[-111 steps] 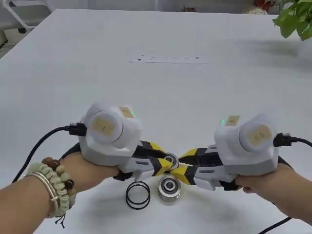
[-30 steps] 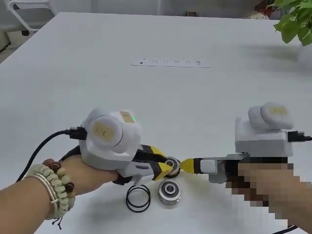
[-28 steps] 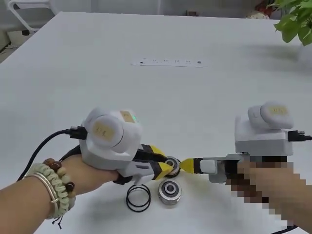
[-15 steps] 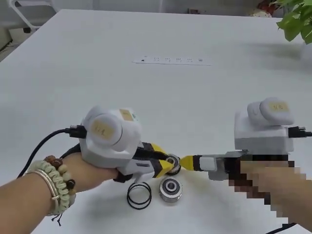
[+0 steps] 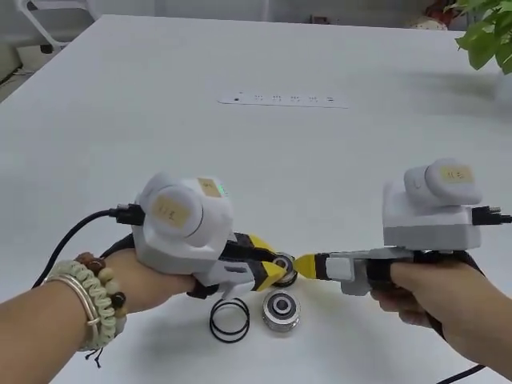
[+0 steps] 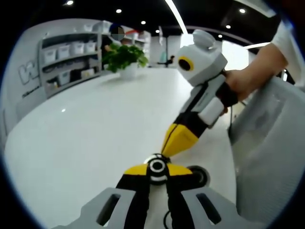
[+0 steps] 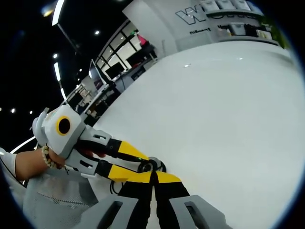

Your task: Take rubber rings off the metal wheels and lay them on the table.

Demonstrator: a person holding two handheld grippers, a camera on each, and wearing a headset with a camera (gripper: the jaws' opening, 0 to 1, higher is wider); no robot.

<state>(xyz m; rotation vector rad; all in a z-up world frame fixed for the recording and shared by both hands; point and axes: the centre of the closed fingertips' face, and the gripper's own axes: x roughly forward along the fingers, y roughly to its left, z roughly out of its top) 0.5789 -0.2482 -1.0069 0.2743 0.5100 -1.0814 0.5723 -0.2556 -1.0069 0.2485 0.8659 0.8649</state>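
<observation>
My left gripper (image 5: 272, 270) is shut on a small metal wheel (image 5: 282, 268), held just above the white table (image 5: 264, 176). In the left gripper view its yellow tips (image 6: 158, 171) clamp the wheel (image 6: 157, 163) from both sides. My right gripper (image 5: 305, 266), rolled on its side, comes in from the right with its jaws shut, and its yellow tip (image 6: 177, 139) touches the wheel's rim. Whether it pinches a rubber ring I cannot tell. In the right gripper view my right gripper (image 7: 153, 175) meets the wheel (image 7: 147, 165). A second wheel (image 5: 280, 310) lies on the table below, beside two black rubber rings (image 5: 211, 320).
A white power strip (image 5: 284, 99) lies flat at the table's far middle. Green plant leaves (image 5: 488, 36) hang over the far right corner. A black cable (image 5: 76, 228) trails left from my left gripper. Open table stretches beyond the grippers.
Since the earliest frame my right gripper has rolled onto its side and drawn back to the right, its tip still at the wheel. Over the last second almost nothing has moved.
</observation>
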